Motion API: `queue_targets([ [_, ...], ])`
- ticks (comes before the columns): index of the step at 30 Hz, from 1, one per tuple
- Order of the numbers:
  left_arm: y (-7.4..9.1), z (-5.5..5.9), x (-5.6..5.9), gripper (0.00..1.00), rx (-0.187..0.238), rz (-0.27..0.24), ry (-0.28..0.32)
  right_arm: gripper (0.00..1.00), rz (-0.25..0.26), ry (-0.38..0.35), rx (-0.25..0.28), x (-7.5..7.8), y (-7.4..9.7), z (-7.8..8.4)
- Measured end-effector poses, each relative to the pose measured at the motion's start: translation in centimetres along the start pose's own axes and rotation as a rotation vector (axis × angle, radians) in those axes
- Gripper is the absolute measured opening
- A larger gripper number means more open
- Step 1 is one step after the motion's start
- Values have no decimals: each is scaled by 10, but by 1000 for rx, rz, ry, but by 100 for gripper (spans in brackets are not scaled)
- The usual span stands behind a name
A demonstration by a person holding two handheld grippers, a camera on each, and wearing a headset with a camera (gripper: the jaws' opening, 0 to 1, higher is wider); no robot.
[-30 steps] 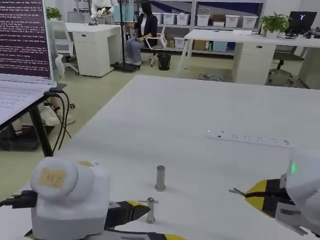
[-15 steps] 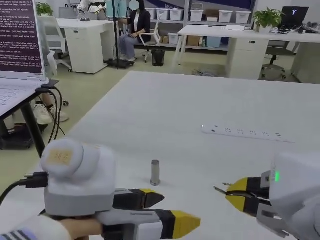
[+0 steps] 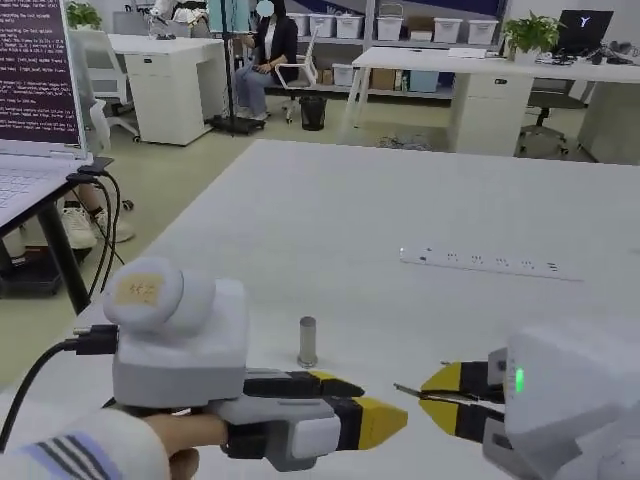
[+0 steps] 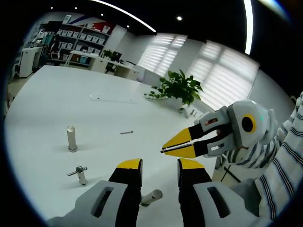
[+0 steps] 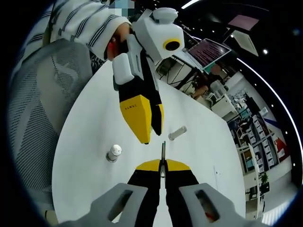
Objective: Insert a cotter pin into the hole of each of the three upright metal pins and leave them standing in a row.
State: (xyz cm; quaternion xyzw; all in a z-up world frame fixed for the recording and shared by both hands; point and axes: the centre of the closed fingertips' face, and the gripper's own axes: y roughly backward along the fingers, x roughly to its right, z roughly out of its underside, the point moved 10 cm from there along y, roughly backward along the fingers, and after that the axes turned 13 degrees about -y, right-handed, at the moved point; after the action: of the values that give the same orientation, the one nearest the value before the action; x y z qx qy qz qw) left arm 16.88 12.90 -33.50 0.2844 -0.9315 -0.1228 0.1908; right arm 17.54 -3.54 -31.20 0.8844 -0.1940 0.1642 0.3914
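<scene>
**While two hand-held grippers face each other, one clamps a cotter pin**

Nearest, a hand (image 3: 185, 440) in a striped sleeve holds the left hand-held gripper (image 3: 365, 405) level, its jaws apart and empty. Facing it, the right hand-held gripper (image 3: 432, 395) is pinched together on a thin cotter pin (image 3: 410, 389). Below the left jaws, a tipped metal pin (image 4: 151, 196) lies on the white tabletop (image 3: 400, 220). Just beyond it, a second pin (image 4: 81, 174) stands upright with a cotter pin through it. Farther off, a third pin (image 3: 307, 342) stands bare, and a loose cotter pin (image 4: 126, 133) lies past it.
</scene>
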Motion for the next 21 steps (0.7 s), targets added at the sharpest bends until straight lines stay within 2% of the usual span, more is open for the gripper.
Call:
queue_targets([
  [5,-2,-1,1,18,7,18,21,0,-13,18,6,-3,-1,-3],
  [21,-3,1,3,7,4,28,36,0,-46,51,27,-10,-3,-10],
])
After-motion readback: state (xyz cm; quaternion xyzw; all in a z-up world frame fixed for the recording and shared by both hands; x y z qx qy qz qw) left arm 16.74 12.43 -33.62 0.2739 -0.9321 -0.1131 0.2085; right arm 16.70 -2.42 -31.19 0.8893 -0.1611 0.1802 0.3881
